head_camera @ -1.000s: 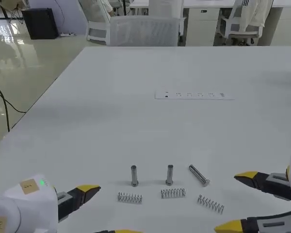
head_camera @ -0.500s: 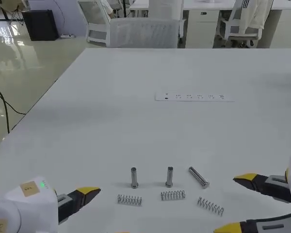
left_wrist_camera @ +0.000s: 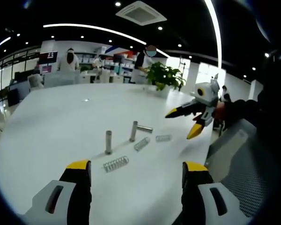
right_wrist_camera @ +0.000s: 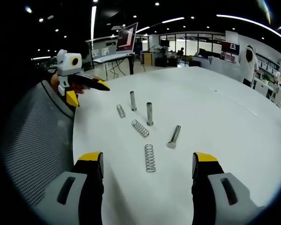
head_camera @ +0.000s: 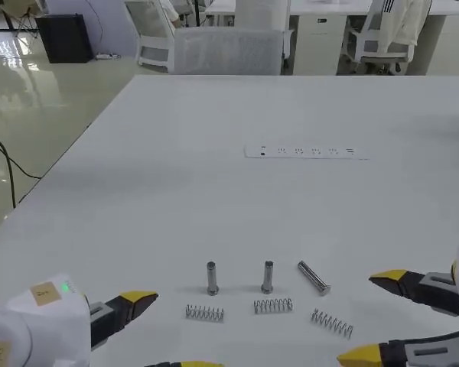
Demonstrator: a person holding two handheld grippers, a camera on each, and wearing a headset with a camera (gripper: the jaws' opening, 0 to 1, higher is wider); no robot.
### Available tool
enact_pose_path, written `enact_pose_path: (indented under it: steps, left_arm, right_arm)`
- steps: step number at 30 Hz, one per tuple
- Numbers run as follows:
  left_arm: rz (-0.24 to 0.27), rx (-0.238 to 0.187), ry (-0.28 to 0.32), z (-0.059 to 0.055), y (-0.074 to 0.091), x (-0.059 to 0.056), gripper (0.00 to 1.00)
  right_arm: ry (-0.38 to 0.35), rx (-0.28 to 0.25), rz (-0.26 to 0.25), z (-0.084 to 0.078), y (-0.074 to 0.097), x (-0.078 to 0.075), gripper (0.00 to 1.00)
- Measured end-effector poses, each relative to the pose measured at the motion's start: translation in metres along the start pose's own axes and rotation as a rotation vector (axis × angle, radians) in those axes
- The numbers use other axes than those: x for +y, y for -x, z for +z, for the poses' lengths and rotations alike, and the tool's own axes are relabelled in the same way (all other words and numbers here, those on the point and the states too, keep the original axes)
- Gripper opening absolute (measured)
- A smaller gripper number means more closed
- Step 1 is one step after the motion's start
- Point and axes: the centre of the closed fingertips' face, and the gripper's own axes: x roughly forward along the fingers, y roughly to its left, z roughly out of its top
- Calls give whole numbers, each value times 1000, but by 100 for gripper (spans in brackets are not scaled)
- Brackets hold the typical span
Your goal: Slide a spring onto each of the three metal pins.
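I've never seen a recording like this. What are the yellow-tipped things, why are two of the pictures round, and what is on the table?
There is no robot here. A person holds a two-jaw tool in each hand: the left gripper and the right gripper, both with yellow jaw tips. The rectangular picture comes from a camera on the person's head, looking down at the white table. Each round picture comes from a fisheye camera riding on one gripper and looking along its jaws. On the table, the left pin and the middle pin stand upright, and the right pin lies on its side. Nearer the person lie the left spring, the middle spring and the right spring, none of them on a pin. Both grippers are open and hold nothing.
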Motion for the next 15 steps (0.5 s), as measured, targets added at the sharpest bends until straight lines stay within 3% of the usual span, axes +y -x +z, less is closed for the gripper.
enact_pose_path:
  steps: [15]
  left_arm:
    - [0,4,1,-1,0,0,75]
  right_arm:
    - [-5,1,-5,-1,0,-2,77]
